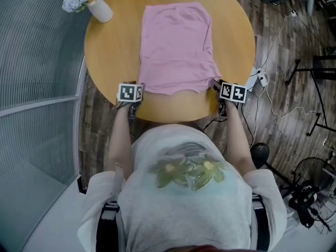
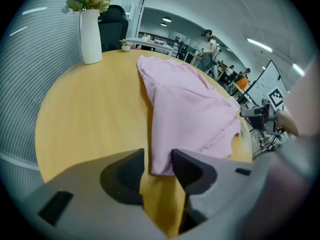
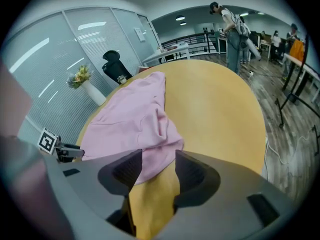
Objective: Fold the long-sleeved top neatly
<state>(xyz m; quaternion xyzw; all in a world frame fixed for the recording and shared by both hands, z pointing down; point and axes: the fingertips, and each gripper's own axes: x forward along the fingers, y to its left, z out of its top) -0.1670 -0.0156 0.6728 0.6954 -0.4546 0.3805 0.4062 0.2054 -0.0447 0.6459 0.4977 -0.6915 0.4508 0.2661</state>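
A pink long-sleeved top (image 1: pixel 176 49) lies folded into a tall rectangle on the round wooden table (image 1: pixel 115 46). My left gripper (image 1: pixel 138 92) is at the top's near left corner and my right gripper (image 1: pixel 217 91) at its near right corner. In the left gripper view the top (image 2: pixel 190 109) has its corner between the parted jaws of the left gripper (image 2: pixel 158 159), with a sliver of gap on one side. In the right gripper view the top (image 3: pixel 135 119) has its hem lying flat between the wide-apart jaws of the right gripper (image 3: pixel 159 159).
A white vase with flowers (image 1: pixel 100 9) stands at the table's far left edge. Cables and a power strip (image 1: pixel 262 80) lie on the wooden floor to the right, with stands (image 1: pixel 320 72) beyond. A glass partition (image 1: pixel 37 62) runs along the left. People stand far off in the room.
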